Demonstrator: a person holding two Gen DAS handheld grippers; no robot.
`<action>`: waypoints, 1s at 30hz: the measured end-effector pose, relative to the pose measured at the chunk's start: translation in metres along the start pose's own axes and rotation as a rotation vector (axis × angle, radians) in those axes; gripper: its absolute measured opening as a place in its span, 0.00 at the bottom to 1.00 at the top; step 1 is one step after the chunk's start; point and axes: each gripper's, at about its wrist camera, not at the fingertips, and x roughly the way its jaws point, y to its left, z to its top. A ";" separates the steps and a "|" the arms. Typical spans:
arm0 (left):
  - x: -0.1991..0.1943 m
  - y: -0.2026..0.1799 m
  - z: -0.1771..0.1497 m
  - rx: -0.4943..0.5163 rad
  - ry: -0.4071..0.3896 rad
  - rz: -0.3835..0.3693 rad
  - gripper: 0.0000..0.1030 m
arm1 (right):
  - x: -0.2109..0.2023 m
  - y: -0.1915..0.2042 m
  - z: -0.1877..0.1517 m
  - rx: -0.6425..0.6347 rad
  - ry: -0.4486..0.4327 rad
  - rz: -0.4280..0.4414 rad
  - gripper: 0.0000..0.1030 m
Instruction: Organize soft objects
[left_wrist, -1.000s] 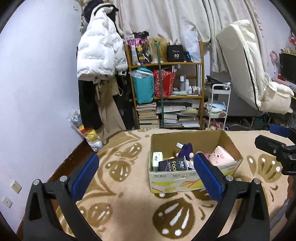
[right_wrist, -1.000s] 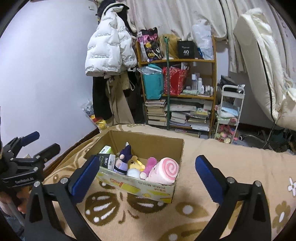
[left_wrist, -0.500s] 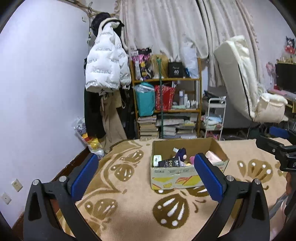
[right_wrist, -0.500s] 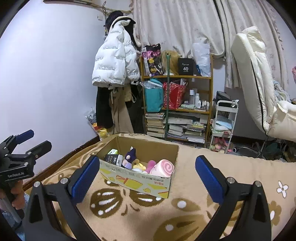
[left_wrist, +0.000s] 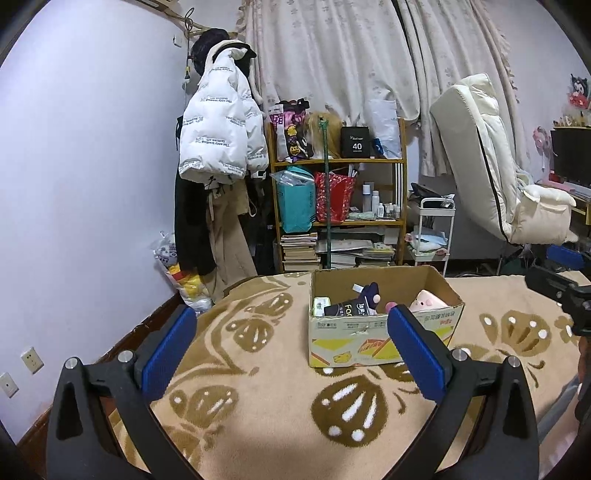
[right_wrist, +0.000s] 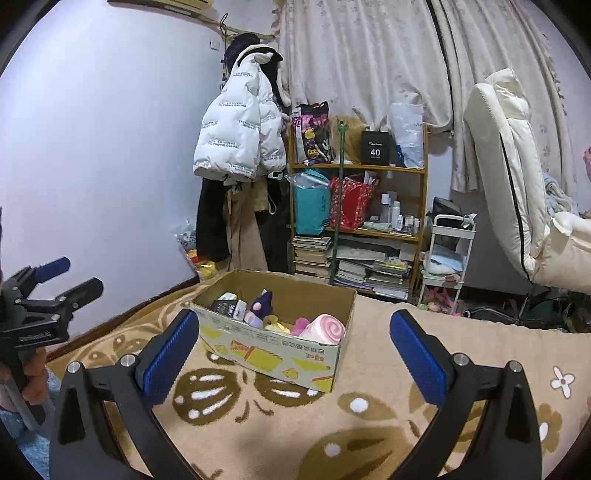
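Toys fill the cardboard box (left_wrist: 384, 332): a pink plush (right_wrist: 327, 326) with a swirl, a purple doll (right_wrist: 260, 304), a yellow toy (right_wrist: 275, 324) and a dark packet (left_wrist: 351, 309). The box sits on a tan blanket (left_wrist: 266, 398) with brown flower shapes, just past the finger tips. In the left view it lies nearer the right finger; in the right view, nearer the left finger. The left gripper (left_wrist: 291, 354) is spread wide and holds nothing. The right gripper (right_wrist: 291, 354) is the same, wide apart and bare. Far past the fingers stands a shelf (right_wrist: 358, 221) with books and bags, and a white coat (left_wrist: 218, 136) hangs beside it. A black box (left_wrist: 355, 143) up there says "40". The dark packet reads "FOC".
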 end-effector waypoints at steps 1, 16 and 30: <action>0.000 0.000 -0.001 0.000 -0.003 0.000 0.99 | 0.002 0.001 -0.001 -0.005 0.002 -0.005 1.00; 0.013 -0.006 -0.011 0.015 0.027 0.003 0.99 | 0.012 -0.014 -0.009 0.056 0.024 -0.041 1.00; 0.021 -0.011 -0.013 0.023 0.044 0.022 0.99 | 0.018 -0.016 -0.011 0.056 0.044 -0.047 1.00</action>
